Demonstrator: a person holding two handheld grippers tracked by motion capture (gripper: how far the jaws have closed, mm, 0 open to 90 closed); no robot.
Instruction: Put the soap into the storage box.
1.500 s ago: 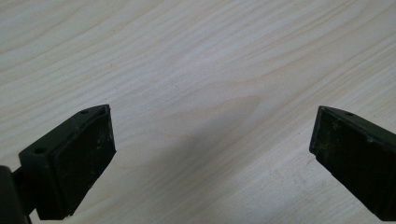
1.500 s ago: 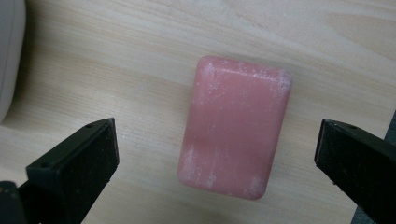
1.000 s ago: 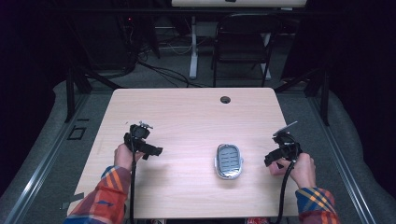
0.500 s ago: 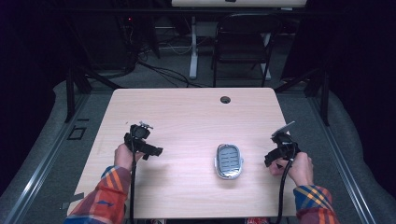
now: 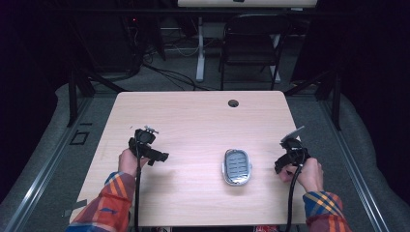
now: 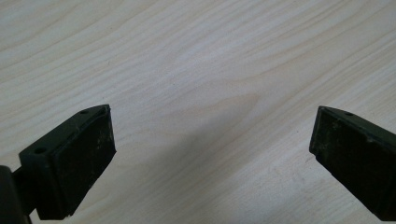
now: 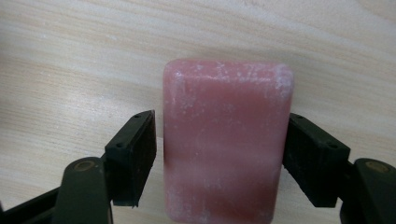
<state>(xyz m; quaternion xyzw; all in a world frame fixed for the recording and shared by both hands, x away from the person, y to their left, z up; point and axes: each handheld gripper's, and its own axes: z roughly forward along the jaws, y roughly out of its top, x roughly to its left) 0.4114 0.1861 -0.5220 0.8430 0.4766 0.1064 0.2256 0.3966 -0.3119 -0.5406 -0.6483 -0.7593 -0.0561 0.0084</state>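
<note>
A pink soap bar (image 7: 226, 140) with a chalky white bloom lies on the pale wood table (image 5: 193, 121), between the jaws of my right gripper (image 7: 219, 154). These jaws have just been closing around it. The right pad (image 7: 308, 158) sits against the bar's side, while a thin gap remains at the left pad (image 7: 135, 154). In the high view the right gripper (image 5: 283, 164) is near the table's right edge. My left gripper (image 6: 212, 154) stands wide open over bare wood, and the high view shows it (image 5: 157, 155) at the table's left.
A grey oval soap dish (image 5: 237, 166) with a slatted middle sits on the table left of the right gripper. A round cable hole (image 5: 233, 103) lies near the far edge. A dark chair (image 5: 251, 43) stands beyond the table.
In the high view the right hand has shifted only slightly. The left arm and the soap dish have stayed where they were.
</note>
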